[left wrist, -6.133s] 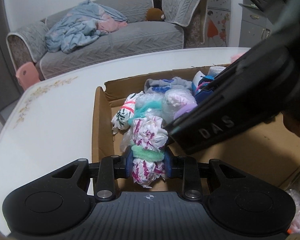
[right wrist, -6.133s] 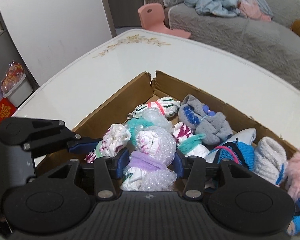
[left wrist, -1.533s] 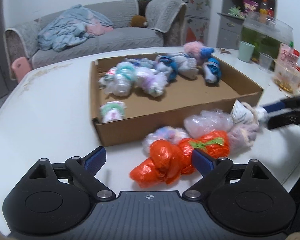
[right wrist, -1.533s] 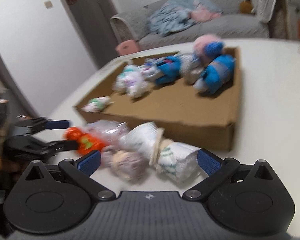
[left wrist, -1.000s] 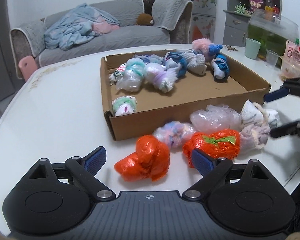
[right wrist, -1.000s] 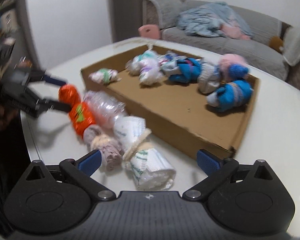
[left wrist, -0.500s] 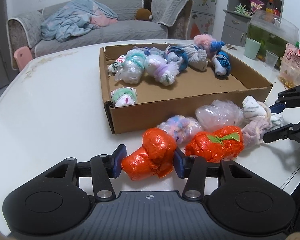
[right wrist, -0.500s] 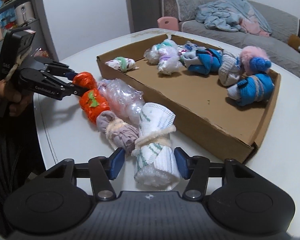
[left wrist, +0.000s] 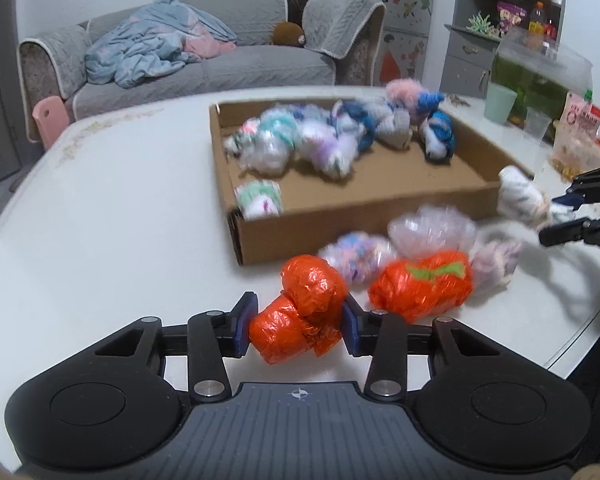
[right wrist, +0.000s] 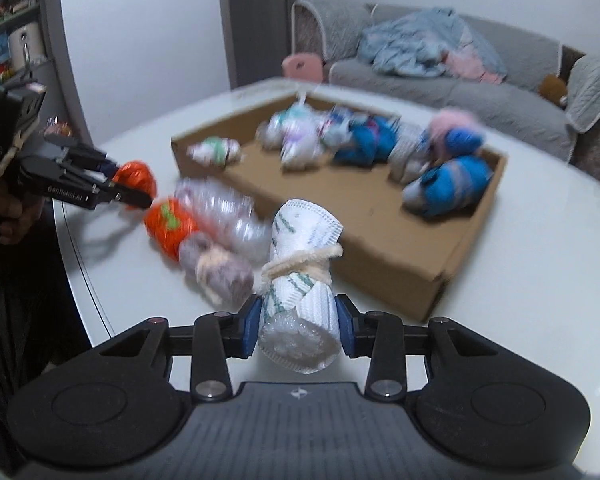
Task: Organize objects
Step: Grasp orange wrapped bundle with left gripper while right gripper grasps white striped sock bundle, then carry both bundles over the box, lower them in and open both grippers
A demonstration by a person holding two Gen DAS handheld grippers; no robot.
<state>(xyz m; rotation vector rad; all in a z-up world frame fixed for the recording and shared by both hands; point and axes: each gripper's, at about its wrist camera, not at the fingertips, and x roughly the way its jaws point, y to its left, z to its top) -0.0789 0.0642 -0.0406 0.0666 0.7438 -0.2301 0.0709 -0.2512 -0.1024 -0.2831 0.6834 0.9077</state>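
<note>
My left gripper (left wrist: 296,330) is shut on an orange plastic-wrapped bundle (left wrist: 300,314) and holds it just above the white table, in front of the cardboard box (left wrist: 340,224). It also shows in the right wrist view (right wrist: 134,178). My right gripper (right wrist: 298,332) is shut on a white sock roll with green stripes, tied with a cream band (right wrist: 300,276); the roll shows in the left wrist view (left wrist: 522,202). A second orange bundle (left wrist: 420,286), a clear bubble-wrap bundle (left wrist: 432,230), a pastel bundle (left wrist: 354,254) and a mauve sock roll (right wrist: 216,268) lie beside the box.
The box holds several wrapped bundles and sock rolls (left wrist: 332,136) along its far side, and one green-banded roll (left wrist: 258,198) near the front left corner. Cups (left wrist: 500,102) and snack packs (left wrist: 578,128) stand at the table's right. The table edge (left wrist: 580,340) is close by.
Both grippers went from open to shut, the left on the orange bundle and the right on the white sock roll. Both bundles are now lifted slightly off the table.
</note>
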